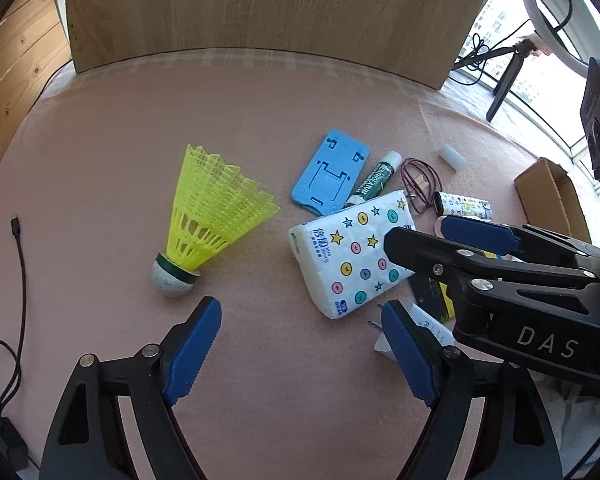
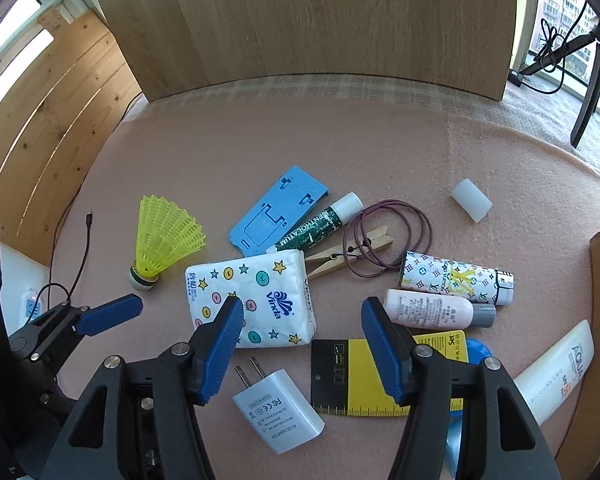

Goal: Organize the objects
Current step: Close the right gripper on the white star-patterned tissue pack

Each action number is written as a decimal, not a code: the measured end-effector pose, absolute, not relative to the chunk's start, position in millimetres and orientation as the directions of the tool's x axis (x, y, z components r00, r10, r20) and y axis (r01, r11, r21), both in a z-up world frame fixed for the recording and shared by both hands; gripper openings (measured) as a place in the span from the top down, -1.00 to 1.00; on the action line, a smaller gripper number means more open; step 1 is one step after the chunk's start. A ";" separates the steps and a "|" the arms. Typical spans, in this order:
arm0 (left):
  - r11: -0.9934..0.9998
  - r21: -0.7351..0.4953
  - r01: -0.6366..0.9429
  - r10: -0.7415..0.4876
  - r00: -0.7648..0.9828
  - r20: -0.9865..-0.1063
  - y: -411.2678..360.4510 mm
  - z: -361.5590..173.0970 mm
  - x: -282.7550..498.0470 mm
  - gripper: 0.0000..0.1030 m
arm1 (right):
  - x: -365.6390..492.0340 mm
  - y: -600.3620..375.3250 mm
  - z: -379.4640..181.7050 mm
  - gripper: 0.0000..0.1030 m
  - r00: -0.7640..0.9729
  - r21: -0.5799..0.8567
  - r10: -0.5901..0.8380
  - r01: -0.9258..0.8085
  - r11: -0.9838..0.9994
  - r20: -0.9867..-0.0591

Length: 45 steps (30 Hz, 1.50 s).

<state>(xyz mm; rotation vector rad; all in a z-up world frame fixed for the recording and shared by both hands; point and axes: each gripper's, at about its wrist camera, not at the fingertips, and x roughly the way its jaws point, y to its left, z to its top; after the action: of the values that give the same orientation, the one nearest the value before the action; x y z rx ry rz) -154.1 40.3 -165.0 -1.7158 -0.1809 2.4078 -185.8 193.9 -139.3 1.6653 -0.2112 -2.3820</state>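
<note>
A pink cloth [image 2: 260, 152] covers the table before a wooden board [image 2: 308, 20]. The tissue pack [image 2: 256, 300] lies at centre, a shuttlecock [image 2: 160, 240] at its nine o'clock, a charger [image 2: 280, 412] at six. The right gripper [image 2: 302, 344] hangs wide open and empty above the pack; the left gripper [image 1: 300, 344] likewise gapes empty.

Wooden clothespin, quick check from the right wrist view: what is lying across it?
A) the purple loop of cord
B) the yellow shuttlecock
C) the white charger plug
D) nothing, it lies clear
A: in the right wrist view the purple loop of cord crosses over the wooden clothespin, while the shuttlecock and the charger plug lie well apart from it.
</note>
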 end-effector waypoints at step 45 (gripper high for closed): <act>-0.956 -0.252 -0.149 0.285 -0.277 -0.918 64.3 -174.9 -172.3 -0.36 | -186.4 187.9 -148.0 0.44 -0.227 0.394 -0.401 0.078 -0.916 -0.888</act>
<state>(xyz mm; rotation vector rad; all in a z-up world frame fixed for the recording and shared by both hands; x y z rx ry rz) -172.3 64.3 -174.9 -1.6961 -0.1675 2.3071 -186.4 187.9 -148.0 1.7251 -0.3843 -2.2108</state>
